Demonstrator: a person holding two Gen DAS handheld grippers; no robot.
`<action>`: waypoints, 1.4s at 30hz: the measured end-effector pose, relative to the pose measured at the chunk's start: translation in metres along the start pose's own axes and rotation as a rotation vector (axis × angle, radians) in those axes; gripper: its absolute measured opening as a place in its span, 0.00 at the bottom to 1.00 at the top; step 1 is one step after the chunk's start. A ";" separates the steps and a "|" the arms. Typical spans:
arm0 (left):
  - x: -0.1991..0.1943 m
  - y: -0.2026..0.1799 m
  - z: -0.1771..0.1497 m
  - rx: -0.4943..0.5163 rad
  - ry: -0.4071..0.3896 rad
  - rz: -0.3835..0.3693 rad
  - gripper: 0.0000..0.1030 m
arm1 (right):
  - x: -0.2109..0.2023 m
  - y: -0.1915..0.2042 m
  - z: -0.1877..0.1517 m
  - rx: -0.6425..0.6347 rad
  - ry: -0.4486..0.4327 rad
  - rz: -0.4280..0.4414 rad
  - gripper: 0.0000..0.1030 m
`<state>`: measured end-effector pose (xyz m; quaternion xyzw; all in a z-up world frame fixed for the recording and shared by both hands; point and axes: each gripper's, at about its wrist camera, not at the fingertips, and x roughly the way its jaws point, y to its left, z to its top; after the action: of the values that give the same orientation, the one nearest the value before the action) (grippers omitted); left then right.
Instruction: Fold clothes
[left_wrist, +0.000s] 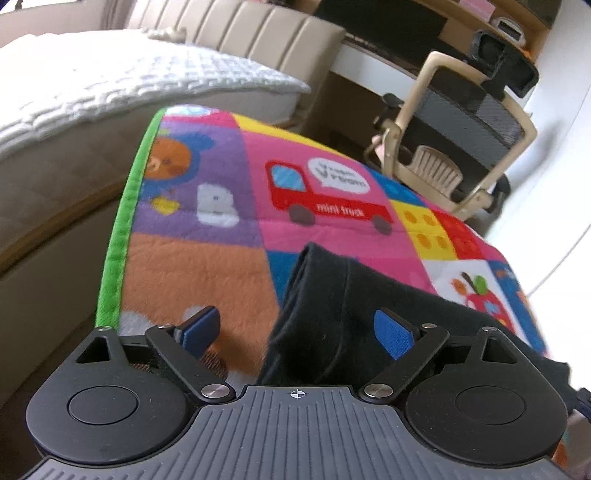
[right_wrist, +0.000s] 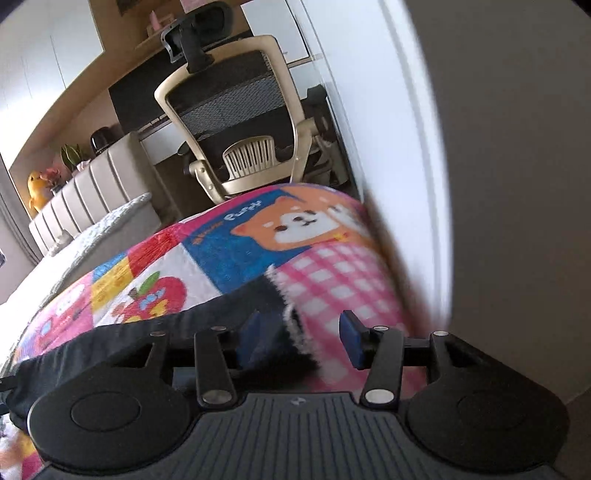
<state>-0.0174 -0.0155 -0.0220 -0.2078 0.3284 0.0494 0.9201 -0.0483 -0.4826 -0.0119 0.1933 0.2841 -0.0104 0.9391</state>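
Under both grippers: colourful play mat (left_wrist: 207, 236), green-edged, spread flat.
Ahead of grippers: office chair (right_wrist: 240, 122) beyond the mat's far edge.
Black garment (left_wrist: 343, 314): lies on the mat, between and beneath the left gripper's fingers.
Left gripper (left_wrist: 297, 330): jaws wide apart, gripping nothing.
Right gripper (right_wrist: 301, 338): jaws apart, garment edge by its left finger.

— Report what lies under your left gripper (left_wrist: 297, 334).

— You hold it over the play mat (left_wrist: 229, 236); a folded garment (left_wrist: 332, 314) lies on the mat, between its spread fingers and out to the right.

— And beyond?

— The bed (left_wrist: 110, 85) stands left of the mat, the office chair (left_wrist: 461, 122) behind it. A wall (right_wrist: 388, 110) runs along the mat's right side, beside your right gripper (right_wrist: 301, 338).
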 end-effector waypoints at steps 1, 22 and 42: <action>0.003 -0.005 0.000 0.018 -0.004 0.010 0.90 | 0.002 0.002 -0.002 0.000 0.004 0.005 0.46; -0.011 -0.120 -0.045 0.234 -0.118 -0.212 0.90 | -0.011 -0.030 -0.014 0.305 0.032 0.098 0.57; 0.035 -0.177 -0.110 0.232 0.089 -0.585 1.00 | -0.004 0.039 -0.017 -0.146 -0.051 0.009 0.17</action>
<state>-0.0143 -0.2233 -0.0586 -0.1892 0.2980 -0.2643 0.8975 -0.0559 -0.4408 -0.0086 0.1251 0.2592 0.0098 0.9577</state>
